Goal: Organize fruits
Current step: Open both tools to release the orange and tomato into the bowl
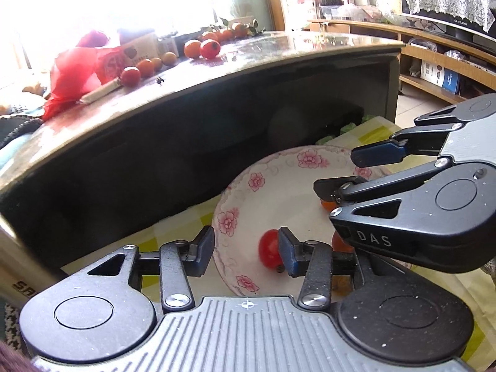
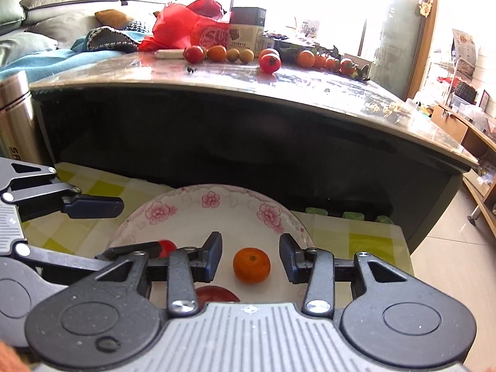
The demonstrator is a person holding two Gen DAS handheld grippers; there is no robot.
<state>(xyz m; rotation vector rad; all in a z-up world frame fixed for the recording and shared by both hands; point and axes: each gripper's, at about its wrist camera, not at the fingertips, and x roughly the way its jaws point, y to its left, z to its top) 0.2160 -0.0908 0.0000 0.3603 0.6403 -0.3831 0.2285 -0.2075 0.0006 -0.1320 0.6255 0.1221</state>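
Note:
A white plate with pink flowers (image 2: 210,200) lies on a yellow-checked cloth. On it sits a mandarin (image 2: 251,265), between the spread fingers of my right gripper (image 2: 251,259) and touching neither pad; the gripper is open. A red tomato (image 1: 269,252) rests on the plate just inside the right finger of my left gripper (image 1: 246,255), which is open and holds nothing. Another red tomato (image 2: 217,294) is half hidden under the right gripper's body. In the left wrist view the right gripper (image 1: 336,170) hovers over the plate (image 1: 226,217) and covers the mandarin (image 1: 328,206).
Behind the plate rises a dark table with a glossy top (image 2: 310,93) carrying more tomatoes (image 2: 269,62), mandarins (image 2: 305,59), a red plastic bag (image 2: 186,28) and boxes. A steel flask (image 2: 14,117) stands at the left. Tiled floor and wooden shelves (image 2: 483,192) lie to the right.

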